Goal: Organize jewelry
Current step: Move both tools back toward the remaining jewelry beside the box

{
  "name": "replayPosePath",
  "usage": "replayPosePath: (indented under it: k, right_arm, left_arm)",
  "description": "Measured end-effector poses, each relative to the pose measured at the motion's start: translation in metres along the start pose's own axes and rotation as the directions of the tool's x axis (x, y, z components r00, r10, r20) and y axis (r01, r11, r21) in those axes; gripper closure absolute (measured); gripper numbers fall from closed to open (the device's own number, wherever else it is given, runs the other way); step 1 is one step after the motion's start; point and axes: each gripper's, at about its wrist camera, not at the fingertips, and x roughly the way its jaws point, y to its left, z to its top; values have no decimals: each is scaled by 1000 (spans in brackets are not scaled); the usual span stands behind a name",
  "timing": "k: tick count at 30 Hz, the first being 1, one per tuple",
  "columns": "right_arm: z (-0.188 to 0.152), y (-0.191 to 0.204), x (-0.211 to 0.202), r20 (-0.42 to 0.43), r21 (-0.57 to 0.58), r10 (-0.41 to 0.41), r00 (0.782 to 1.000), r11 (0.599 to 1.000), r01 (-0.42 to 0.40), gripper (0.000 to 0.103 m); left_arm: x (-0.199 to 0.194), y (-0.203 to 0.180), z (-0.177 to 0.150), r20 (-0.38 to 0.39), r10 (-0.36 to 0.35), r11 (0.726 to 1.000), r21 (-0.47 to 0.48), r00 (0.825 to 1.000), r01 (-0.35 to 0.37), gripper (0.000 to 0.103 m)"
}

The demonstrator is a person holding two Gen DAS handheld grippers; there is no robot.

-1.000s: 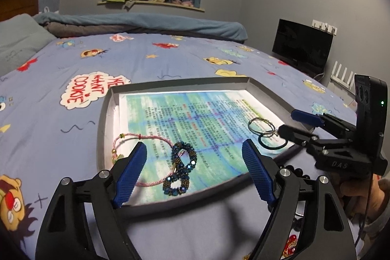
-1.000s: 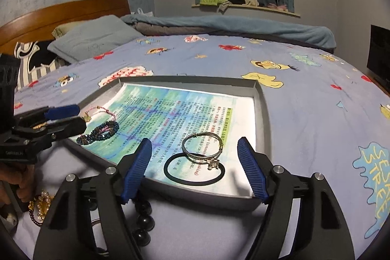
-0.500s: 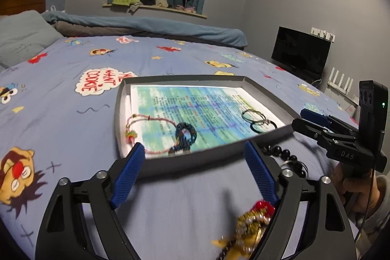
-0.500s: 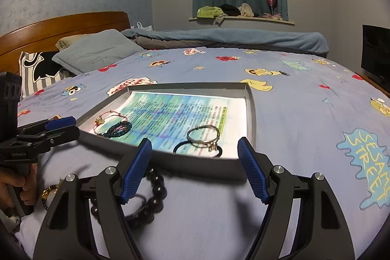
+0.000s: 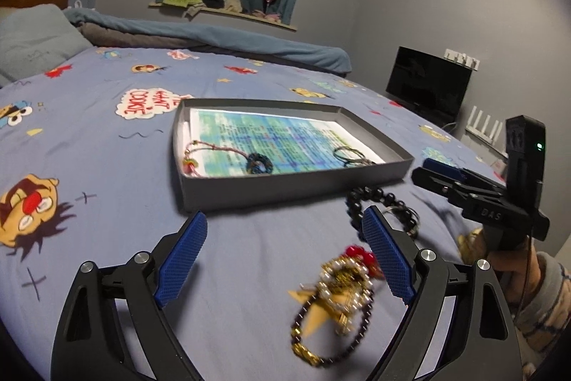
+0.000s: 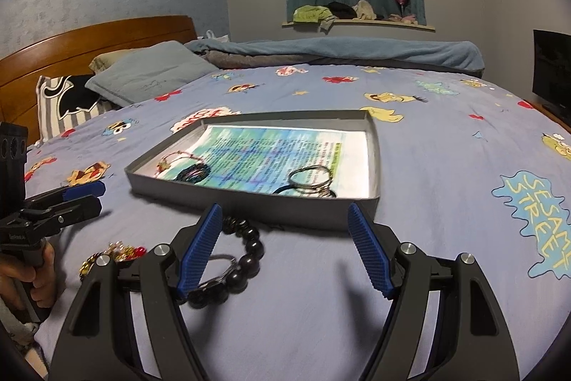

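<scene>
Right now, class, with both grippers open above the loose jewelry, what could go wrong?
1. The black bead bracelet overlaps a thin metal ring; grabbing one may drag the other.
2. The gold pearl piece lies tangled, so it may snag.
3. The tray wall could catch dangling strands.

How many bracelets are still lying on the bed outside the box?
2: black bead bracelet near the box front; gold-and-pearl bracelet closer. Fingers may hide more.
</scene>
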Motion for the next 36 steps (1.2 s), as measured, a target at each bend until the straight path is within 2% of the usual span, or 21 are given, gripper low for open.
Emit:
replayPosePath:
  k: [5, 9, 20, 24, 26, 28, 29, 31, 36]
  right_arm:
    - [-3, 8, -4, -12, -22, 15, 1000, 1000, -16, 31]
    - [-6, 12, -7, -27, -24, 32, 999, 999, -33, 31]
    - [-17, 50, -11, -92, -155, 82, 992, 983, -96, 31]
    - [-19, 60, -3, -130, -197, 69, 989, 976, -94, 31]
    - [-20, 64, 2, -149, -210, 60, 987, 973, -91, 34]
    - [-21, 67, 9, -177, -221, 43, 983, 972, -82, 44]
    - [-22, 68, 11, -185, -226, 37, 982, 971, -80, 45]
    - [-22, 69, 10, -182, -236, 37, 983, 968, -80, 57]
    - [-20, 65, 6, -157, -216, 43, 987, 973, -77, 57]
  left_arm:
    - [-8, -11, -10, -2, -44, 998, 37, 999, 44, 14]
    - [-8, -16, -14, -15, -47, 997, 52, 999, 48, 14]
    - [-15, 0, -16, 15, -17, 999, -34, 1000, 18, 14]
    - [-15, -2, -16, 17, -23, 999, -26, 1000, 23, 14]
    - [-15, -3, -16, 16, -37, 999, -21, 999, 38, 14]
    - [-15, -3, -16, 14, -48, 999, -19, 999, 48, 14]
    - [-15, -3, -16, 12, -55, 998, -17, 998, 55, 14]
    - [-15, -4, -17, 9, -66, 998, -12, 998, 66, 14]
    - [-15, -11, -18, -2, -108, 994, 20, 994, 108, 14]
